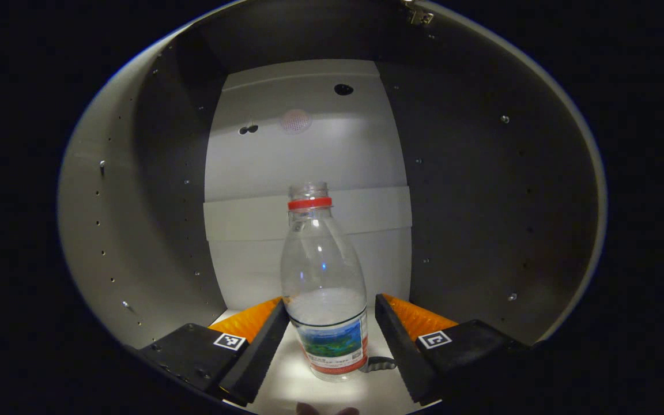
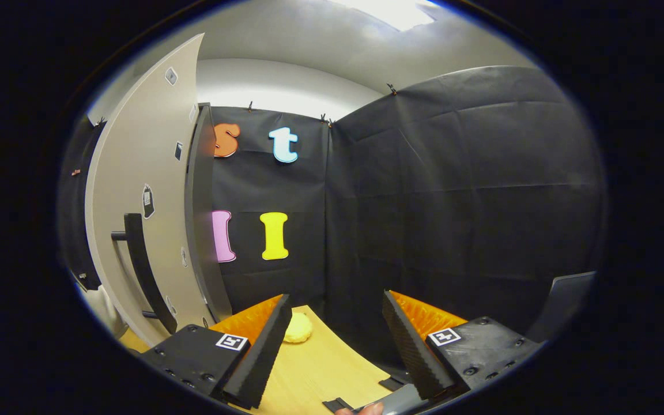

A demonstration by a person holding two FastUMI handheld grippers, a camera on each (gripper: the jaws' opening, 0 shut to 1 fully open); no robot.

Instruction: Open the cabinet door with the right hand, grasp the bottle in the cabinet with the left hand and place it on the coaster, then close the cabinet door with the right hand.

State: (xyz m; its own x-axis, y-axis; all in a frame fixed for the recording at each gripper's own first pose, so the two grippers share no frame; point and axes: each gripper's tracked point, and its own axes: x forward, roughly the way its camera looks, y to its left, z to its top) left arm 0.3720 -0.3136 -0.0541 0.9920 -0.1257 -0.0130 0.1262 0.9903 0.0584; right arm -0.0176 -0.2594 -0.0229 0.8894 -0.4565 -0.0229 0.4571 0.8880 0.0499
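Observation:
A clear plastic bottle (image 1: 324,288) with a red neck ring, no cap and a blue-green label stands upright on the cabinet's white floor (image 1: 286,380). My left gripper (image 1: 332,325) is inside the cabinet, open, one finger on each side of the bottle's lower body with small gaps showing. In the right gripper view the cabinet door (image 2: 142,230) stands swung open at the left, its dark bar handle (image 2: 144,274) facing me. My right gripper (image 2: 336,328) is open and holds nothing, to the right of the door and above the wooden table (image 2: 320,369).
The cabinet's side walls (image 1: 153,219) close in on both sides of the left gripper, with the back panel (image 1: 309,161) behind the bottle. A small yellow object (image 2: 297,328) lies on the table beyond the right gripper. A dark chair back (image 2: 562,305) stands at the far right.

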